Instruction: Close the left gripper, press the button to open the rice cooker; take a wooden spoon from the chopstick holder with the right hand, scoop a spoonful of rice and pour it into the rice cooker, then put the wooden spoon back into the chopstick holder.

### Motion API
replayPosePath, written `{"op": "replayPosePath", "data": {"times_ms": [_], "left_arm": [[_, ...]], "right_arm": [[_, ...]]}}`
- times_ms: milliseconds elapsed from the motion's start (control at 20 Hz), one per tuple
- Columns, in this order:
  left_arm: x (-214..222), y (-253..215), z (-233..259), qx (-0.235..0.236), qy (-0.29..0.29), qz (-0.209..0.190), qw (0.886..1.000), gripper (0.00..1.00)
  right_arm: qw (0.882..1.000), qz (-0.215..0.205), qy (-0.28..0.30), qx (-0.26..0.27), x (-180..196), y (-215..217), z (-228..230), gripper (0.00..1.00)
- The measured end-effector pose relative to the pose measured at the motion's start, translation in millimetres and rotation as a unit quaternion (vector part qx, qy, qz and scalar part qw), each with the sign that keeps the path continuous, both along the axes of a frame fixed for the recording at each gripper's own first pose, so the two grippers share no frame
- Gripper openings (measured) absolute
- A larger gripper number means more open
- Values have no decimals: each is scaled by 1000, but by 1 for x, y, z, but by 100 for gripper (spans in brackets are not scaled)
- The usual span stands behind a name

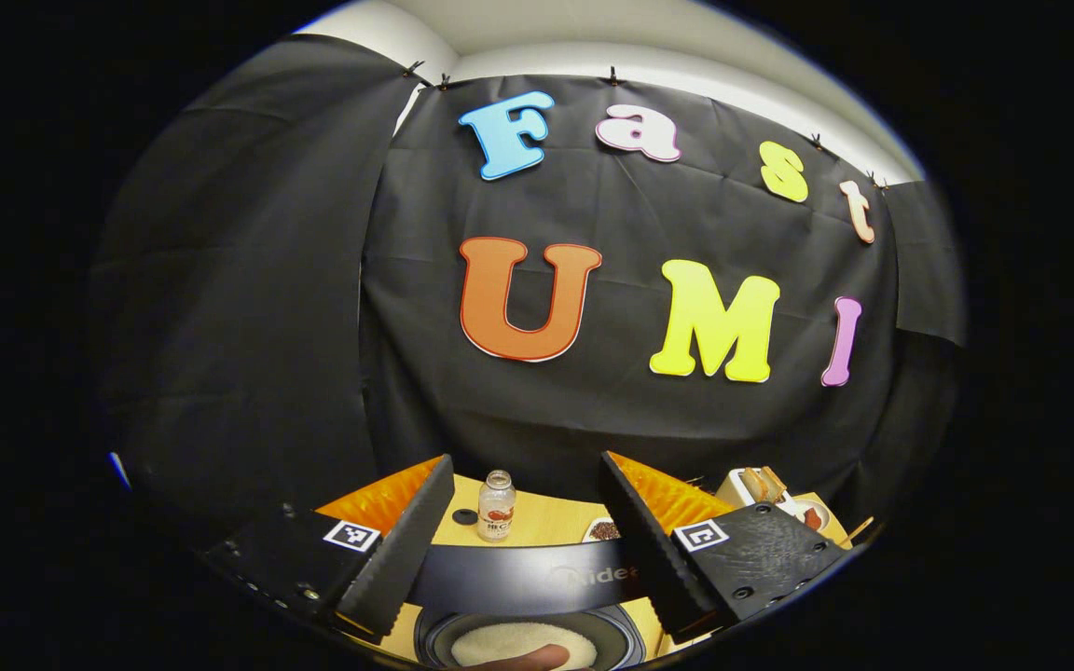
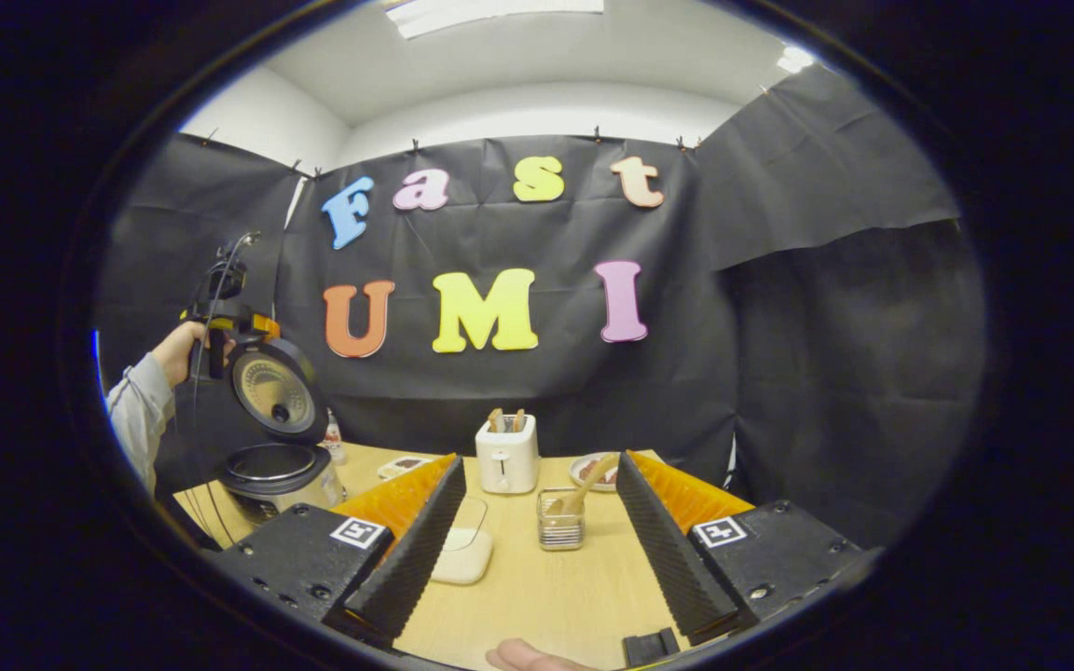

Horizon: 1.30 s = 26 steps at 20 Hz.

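Note:
The rice cooker (image 2: 271, 471) stands open at the table's left, its lid (image 2: 273, 390) raised. A hand holds my left gripper (image 2: 220, 308) just above and behind that lid. In the left gripper view, my left gripper (image 1: 526, 466) is open; the dark lid edge (image 1: 518, 578) crosses between its fingers, and below it lies a round pot with white rice (image 1: 523, 643). My right gripper (image 2: 542, 461) is open above the table with nothing between its fingers. Ahead of it stands the clear chopstick holder (image 2: 560, 524) with the wooden spoon (image 2: 585, 480) leaning in it.
A white toaster (image 2: 507, 457) stands behind the holder, with a plate of food (image 2: 593, 471) to its right. A white lidded container (image 2: 462, 552) lies near my right gripper's left finger. A small bottle (image 1: 496, 508) stands behind the cooker. A sleeve (image 2: 138, 410) is at far left.

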<state>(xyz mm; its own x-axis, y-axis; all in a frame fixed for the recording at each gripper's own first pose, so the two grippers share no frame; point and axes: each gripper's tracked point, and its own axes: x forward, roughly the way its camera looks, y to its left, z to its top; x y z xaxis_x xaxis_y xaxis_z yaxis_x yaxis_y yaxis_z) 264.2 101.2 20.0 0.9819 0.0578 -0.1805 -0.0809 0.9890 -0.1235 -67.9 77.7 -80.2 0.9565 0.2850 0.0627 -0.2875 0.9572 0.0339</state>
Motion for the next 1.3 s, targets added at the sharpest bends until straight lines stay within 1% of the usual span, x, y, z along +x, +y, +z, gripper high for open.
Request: {"op": "replayPosePath", "data": {"times_ms": [150,350,400,450,550,650,750,800,900,1050,1150,1200,1300], "left_arm": [[-23,-5,-8,4,9,5,1000,99],[-59,-7,-20,12,14,12,1000,99],[-66,-10,-25,17,15,11,1000,99],[-69,-13,-28,18,15,6,1000,99],[-70,-13,-41,17,33,2,999,97],[-73,-8,-56,11,63,17,998,100],[-82,-14,-54,9,50,12,999,98],[-87,-20,-55,4,48,7,999,95],[-97,-24,-66,4,54,2,999,95],[-103,-24,-80,13,71,7,997,95],[-108,-32,-89,6,78,-4,997,95],[-110,-32,-93,4,79,-3,997,95],[-116,-35,-102,13,79,-7,997,95]], "right_arm": [[1000,16,-6,-3,-6,-3,0,100],[1000,15,-1,-15,11,-12,-3,100],[1000,20,4,-11,13,-12,-3,100],[1000,25,9,-2,15,-11,-1,100],[1000,23,9,6,16,-16,3,100],[1000,15,-4,7,11,-21,7,100],[1000,9,-11,10,2,-23,7,100],[1000,9,-11,8,-2,-22,4,100],[1000,19,-12,6,-12,-14,0,100],[999,36,-8,9,-15,-5,-6,100],[999,43,3,12,-16,-1,-11,100],[999,42,5,11,-16,-4,-13,100],[999,28,-7,13,-18,-12,-10,100]]}}
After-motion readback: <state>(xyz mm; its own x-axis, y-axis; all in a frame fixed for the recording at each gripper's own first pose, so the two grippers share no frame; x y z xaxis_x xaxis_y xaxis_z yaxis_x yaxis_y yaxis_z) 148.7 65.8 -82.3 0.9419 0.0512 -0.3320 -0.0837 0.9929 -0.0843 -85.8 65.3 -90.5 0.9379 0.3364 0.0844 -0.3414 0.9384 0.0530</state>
